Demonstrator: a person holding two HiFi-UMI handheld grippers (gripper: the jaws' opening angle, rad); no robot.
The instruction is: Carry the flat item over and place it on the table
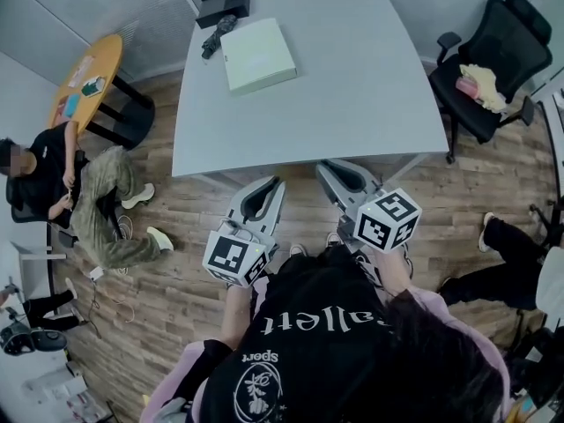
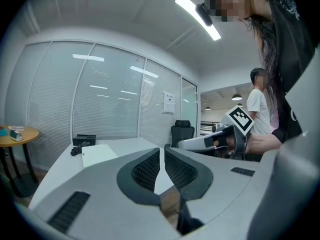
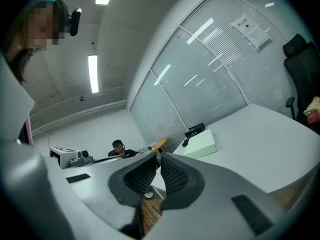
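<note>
The left gripper [image 1: 275,183] has its jaws pressed together with nothing in them. The left gripper view shows this best: the two dark pads [image 2: 150,169] meet at the tips. The right gripper [image 1: 326,167] is clenched too and holds nothing, and the right gripper view shows its pads [image 3: 172,176] closed up tight.

From the head view, both grippers sit side by side over the wood floor [image 1: 176,280]. They are near the close edge of the big grey table [image 1: 352,86], and the right one's tips are just at that edge.

The flat thing is a pale green box [image 1: 257,54]. It lies on the table, well ahead of both grippers and a bit to the left, on the far side. No gripper touches it. Just past it are a black box [image 1: 223,5] and a small dark thing [image 1: 218,35].

Only the head view shows the black chair [image 1: 493,60] far off to the right with a yellow cloth [image 1: 483,85] on its seat.

The left gripper view shows the right gripper [image 2: 182,144] from the side, with a hand [image 2: 260,143] holding it. It shows a person in a white shirt [image 2: 257,104] standing behind it.

The right gripper view shows a person sitting [image 3: 118,146] far off to the left by a round wood table [image 3: 155,145]
</note>
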